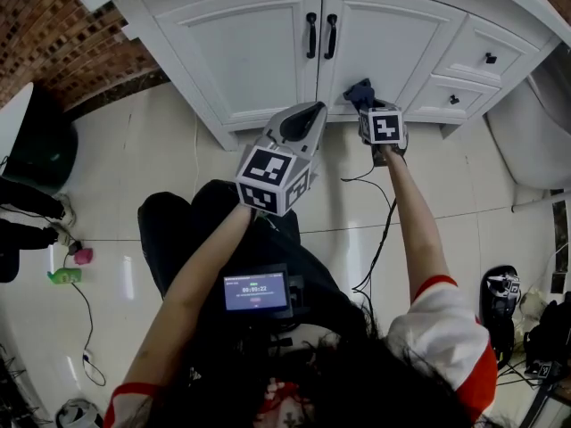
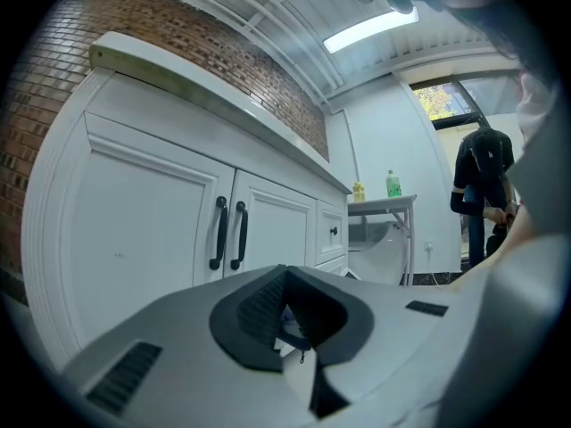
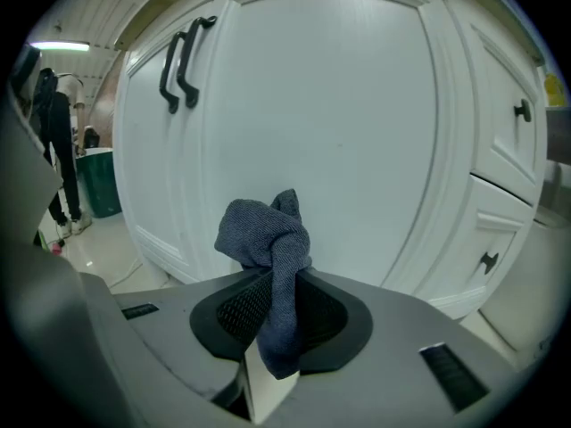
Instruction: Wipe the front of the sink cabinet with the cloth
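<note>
Head view: the right claw point(image 1: 364, 103) holds a dark blue cloth point(image 1: 359, 90) low by the sink cabinet's right door point(image 1: 393, 34), and the left claw point(image 1: 308, 119) hangs beside it. Left gripper view: jaws closed, empty. Right gripper view: jaws pinch the bunched cloth mid-fold. It looks soft and light, so it probably wants a deep grip.

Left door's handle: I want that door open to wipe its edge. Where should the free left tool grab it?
Take the left door's handle at mid-bar, from straight in front, with the left tool straddling it sideways. It is a vertical bar standing off the door, likely leaving room behind.
</note>
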{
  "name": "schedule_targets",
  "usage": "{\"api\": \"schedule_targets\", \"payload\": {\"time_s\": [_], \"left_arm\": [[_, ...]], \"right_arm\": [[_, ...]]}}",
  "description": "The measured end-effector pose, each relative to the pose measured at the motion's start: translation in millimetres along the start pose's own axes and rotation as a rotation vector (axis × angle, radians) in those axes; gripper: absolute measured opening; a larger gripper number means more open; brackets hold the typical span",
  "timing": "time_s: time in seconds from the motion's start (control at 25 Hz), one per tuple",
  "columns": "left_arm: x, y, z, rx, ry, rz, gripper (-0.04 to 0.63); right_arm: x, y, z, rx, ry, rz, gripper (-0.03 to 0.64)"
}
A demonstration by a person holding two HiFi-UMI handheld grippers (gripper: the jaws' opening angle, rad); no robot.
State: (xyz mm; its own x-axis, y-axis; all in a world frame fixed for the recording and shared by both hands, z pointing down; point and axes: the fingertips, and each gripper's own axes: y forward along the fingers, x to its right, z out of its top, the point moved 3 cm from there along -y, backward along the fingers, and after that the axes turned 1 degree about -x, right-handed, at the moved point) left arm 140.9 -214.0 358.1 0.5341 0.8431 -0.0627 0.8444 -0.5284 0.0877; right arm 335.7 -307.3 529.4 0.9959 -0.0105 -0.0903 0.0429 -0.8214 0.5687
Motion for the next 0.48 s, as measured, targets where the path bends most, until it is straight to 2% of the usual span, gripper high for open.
{"api": "schedule_targets", "payload": {"time_s": [0.12, 0.48], "left_arm": [[4.5, 4.3, -2.8, -0.015, 0.007, -0.009, 0.035], [17.2, 15.5, -9.3, -0.042, 0.005, -0.033, 0.035]], "right_arm": [[34.5, 1.6, -12.6, -0.022, 0.03, -0.027, 0.087], [121.6, -20.9, -31.1, -0.047, 0.096, -0.183, 0.087]]}}
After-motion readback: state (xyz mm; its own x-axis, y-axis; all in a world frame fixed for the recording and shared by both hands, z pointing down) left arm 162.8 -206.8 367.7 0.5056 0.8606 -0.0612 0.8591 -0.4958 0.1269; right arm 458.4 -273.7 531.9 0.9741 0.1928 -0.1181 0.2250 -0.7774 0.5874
